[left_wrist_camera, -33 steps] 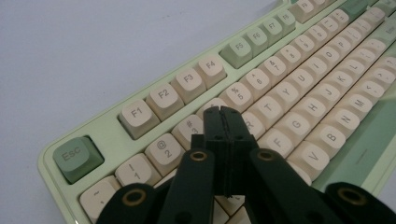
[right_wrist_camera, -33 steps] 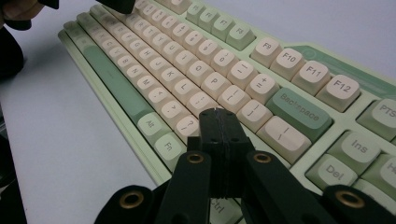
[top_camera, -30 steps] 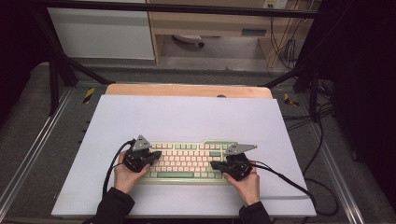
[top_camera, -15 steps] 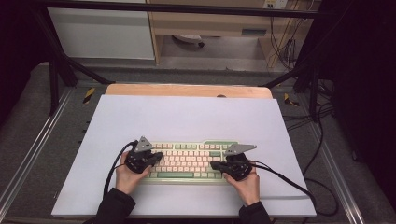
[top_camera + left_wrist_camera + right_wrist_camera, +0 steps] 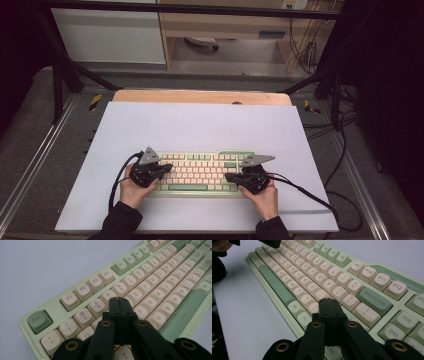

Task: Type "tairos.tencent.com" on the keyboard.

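A pale green keyboard (image 5: 200,172) with cream keys lies on the white mat, near its front edge. My left gripper (image 5: 169,168) is over the keyboard's left end, held in a hand. In the left gripper view its jaws are pressed together, with the left gripper's tip (image 5: 119,300) just above the keys (image 5: 130,281) near the number row. My right gripper (image 5: 229,177) is over the keyboard's right end. The right gripper (image 5: 328,300) is shut too, low over the keys beside the green Backspace key (image 5: 373,299). Nothing is held in either one.
The white mat (image 5: 200,125) covers a wooden table (image 5: 200,96) inside a metal frame. Black cables (image 5: 320,200) trail from the right gripper across the mat's right front corner. A cabinet and more cables stand beyond the table.
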Tool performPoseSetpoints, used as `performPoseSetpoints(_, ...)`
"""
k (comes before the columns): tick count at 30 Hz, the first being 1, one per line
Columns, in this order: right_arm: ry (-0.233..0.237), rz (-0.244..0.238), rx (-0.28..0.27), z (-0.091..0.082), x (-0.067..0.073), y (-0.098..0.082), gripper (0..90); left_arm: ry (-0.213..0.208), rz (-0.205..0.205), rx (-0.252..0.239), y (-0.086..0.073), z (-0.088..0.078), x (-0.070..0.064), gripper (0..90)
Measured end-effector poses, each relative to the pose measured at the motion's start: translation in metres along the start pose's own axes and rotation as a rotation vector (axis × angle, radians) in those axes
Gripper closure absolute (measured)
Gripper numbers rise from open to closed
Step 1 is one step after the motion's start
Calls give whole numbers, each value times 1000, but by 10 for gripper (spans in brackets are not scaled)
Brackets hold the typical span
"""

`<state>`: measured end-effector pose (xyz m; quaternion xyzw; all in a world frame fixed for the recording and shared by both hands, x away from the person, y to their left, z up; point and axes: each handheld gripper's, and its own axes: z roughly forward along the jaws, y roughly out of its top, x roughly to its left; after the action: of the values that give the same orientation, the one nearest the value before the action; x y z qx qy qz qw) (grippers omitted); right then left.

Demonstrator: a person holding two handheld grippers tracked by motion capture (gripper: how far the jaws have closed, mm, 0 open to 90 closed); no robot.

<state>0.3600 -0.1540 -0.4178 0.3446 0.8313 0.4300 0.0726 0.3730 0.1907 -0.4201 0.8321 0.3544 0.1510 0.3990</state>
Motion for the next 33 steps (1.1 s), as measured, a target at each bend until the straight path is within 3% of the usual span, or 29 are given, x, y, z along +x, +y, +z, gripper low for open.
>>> performPoseSetpoints(33, 30, -37, 6, 13, 18, 12, 900, -6, -33, -18, -25, -30, 7, 900)
